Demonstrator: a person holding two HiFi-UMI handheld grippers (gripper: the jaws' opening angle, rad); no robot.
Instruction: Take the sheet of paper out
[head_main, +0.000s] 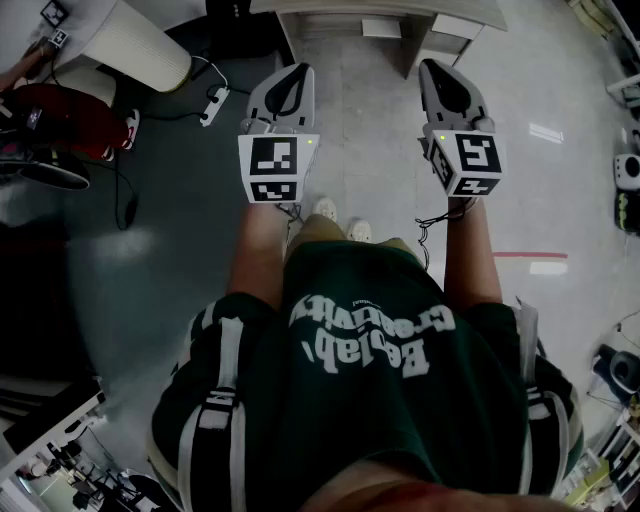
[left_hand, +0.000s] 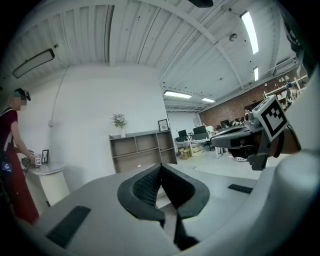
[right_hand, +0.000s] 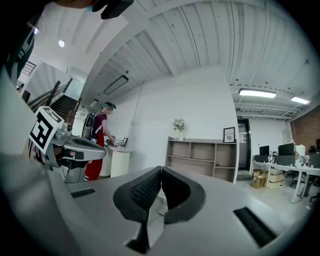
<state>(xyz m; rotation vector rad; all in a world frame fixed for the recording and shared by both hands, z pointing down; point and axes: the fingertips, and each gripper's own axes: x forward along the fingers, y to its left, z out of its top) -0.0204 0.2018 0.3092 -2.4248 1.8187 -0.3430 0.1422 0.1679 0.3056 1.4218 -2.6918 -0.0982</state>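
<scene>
No sheet of paper shows in any view. I stand on a grey floor and hold both grippers level in front of me, side by side, facing a low open shelf unit (head_main: 390, 18) against a white wall. In the left gripper view my left gripper (left_hand: 161, 166) is shut, its black ribbed pads meeting at the tips with nothing between them. My right gripper (right_hand: 161, 169) is shut in the same way and holds nothing. The shelf unit (left_hand: 142, 148) (right_hand: 210, 157) stands some way ahead of the jaws, with a plant and a picture frame on top. Its compartments look bare from here.
A round white pedestal table (head_main: 130, 40) stands at the left, with a person in red (right_hand: 97, 145) beside it. A power strip and cable (head_main: 213, 103) lie on the floor near my left gripper (head_main: 295, 70). Red tape (head_main: 530, 256) marks the floor at the right. Office desks (left_hand: 200, 140) stand further back.
</scene>
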